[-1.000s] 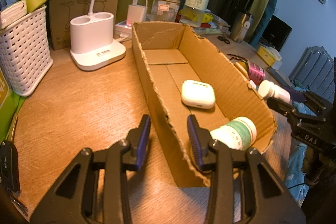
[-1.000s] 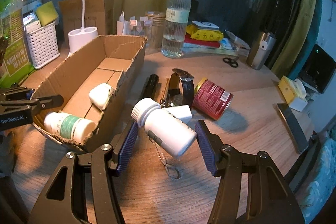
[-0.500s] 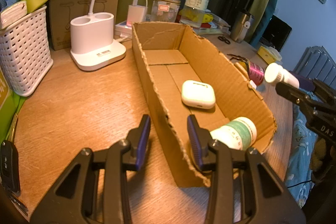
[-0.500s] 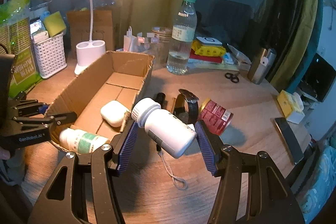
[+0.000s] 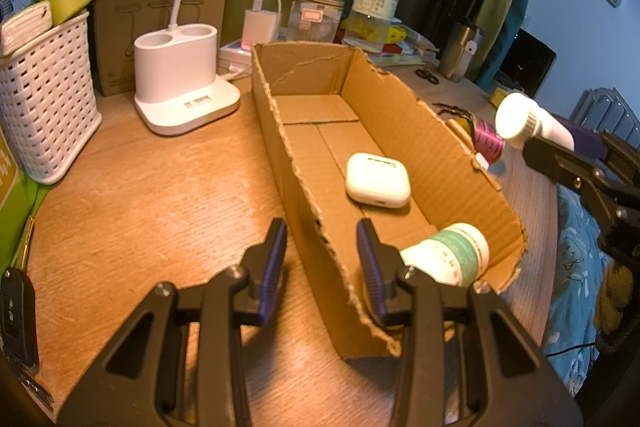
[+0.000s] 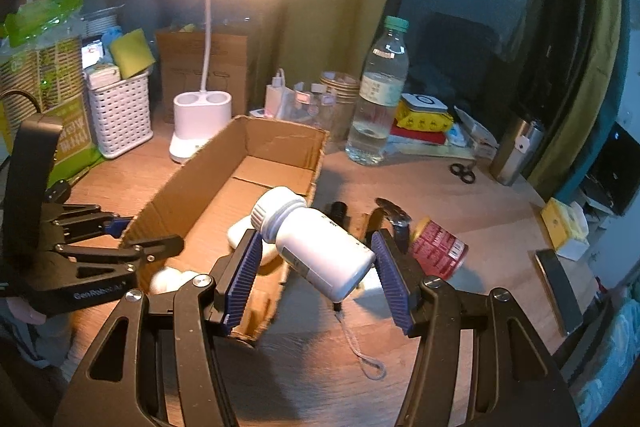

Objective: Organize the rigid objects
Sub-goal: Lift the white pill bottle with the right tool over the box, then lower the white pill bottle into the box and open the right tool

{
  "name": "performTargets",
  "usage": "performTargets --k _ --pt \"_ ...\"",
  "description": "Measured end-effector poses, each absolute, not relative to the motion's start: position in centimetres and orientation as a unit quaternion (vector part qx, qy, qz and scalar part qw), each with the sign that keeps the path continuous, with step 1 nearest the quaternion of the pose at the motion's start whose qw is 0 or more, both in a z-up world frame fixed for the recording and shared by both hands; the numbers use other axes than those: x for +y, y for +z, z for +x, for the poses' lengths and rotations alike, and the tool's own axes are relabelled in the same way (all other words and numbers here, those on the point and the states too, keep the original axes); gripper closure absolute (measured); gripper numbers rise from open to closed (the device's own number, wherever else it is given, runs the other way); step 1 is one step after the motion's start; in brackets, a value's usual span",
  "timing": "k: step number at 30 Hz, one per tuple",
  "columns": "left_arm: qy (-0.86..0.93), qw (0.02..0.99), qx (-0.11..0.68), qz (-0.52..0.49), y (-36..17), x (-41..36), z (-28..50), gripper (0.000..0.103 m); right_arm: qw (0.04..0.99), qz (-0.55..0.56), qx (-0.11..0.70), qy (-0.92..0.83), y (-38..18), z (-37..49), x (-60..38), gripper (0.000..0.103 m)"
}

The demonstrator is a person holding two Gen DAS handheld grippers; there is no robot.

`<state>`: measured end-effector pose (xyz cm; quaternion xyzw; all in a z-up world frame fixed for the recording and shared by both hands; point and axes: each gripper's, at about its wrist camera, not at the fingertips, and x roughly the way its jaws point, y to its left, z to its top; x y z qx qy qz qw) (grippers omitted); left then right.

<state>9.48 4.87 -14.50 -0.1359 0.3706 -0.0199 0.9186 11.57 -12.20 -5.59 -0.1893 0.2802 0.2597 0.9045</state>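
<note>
The left gripper [image 5: 322, 263] is clamped on the near wall of the long open brown cardboard box [image 6: 256, 163], steadying it. The right gripper [image 6: 316, 275] grips a white plastic pill bottle [image 6: 316, 247], carried above the wooden desk [image 6: 460, 203]. The bottle's long axis runs cap toward ten o'clock, over the box's right wall; the box floor lies that way.
</note>
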Motion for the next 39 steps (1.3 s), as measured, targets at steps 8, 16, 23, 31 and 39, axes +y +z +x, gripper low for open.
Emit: performTargets --k 8,16,23,31,39 --pt "-0.02 0.919 0.37 -0.136 -14.5 4.9 9.5 0.065 0.898 -0.196 0.28 0.276 -5.7 11.1 -10.6 0.043" --pt "-0.019 0.919 0.37 -0.136 -14.5 4.9 9.5 0.065 0.89 -0.204 0.284 0.293 -6.2 10.8 -8.7 0.043" --pt "-0.019 0.919 0.37 -0.135 -14.5 4.9 9.5 0.065 0.882 -0.208 0.291 0.308 -7.0 10.7 -7.3 0.043" --pt "-0.019 0.918 0.371 -0.136 -14.5 5.1 9.6 0.065 0.878 -0.206 0.294 0.317 -7.2 10.7 -6.7 0.043" --pt "-0.019 0.918 0.371 -0.136 -14.5 5.2 9.7 0.065 0.879 -0.197 0.3 0.313 -7.3 11.2 -6.8 0.043"
